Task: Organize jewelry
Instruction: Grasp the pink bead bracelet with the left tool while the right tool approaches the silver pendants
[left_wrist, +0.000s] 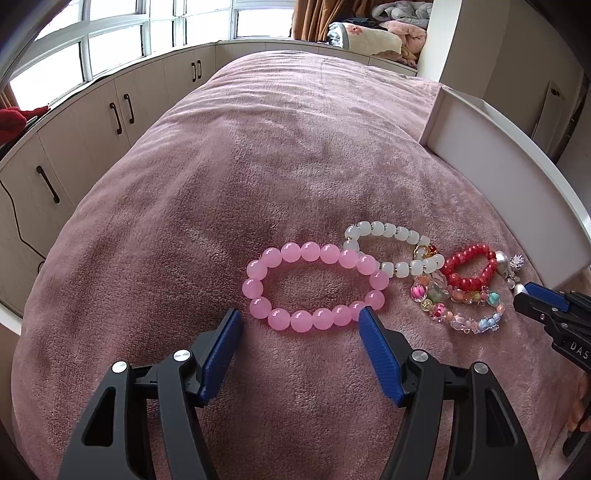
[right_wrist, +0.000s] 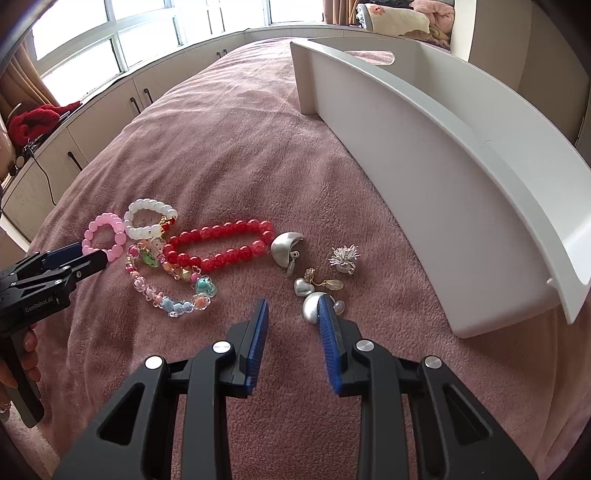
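On the pink blanket (left_wrist: 295, 166) lies a pink bead bracelet (left_wrist: 310, 252). My left gripper (left_wrist: 298, 314) stands open, with the bracelet's near edge between the fingertips. Its right pad touches a bead and its left pad is clear of the bracelet. Further right lie a white bracelet (left_wrist: 388, 229), a red one (left_wrist: 469, 254) and a multicoloured one (left_wrist: 458, 321). In the right wrist view my right gripper (right_wrist: 293, 301) is open low over the blanket. A round silver earring (right_wrist: 312, 306) rests against the inside of its right finger. A silver heart (right_wrist: 302, 286), a spiky silver piece (right_wrist: 343, 258) and a silver half-dome (right_wrist: 286, 242) lie just beyond.
A white tray (right_wrist: 443, 166) with a high wall stands on the blanket to the right of the jewelry. Low cabinets (left_wrist: 92, 122) under windows run along the left. A hand (right_wrist: 27, 347) holds the left gripper's handle. Bare blanket stretches beyond the bracelets.
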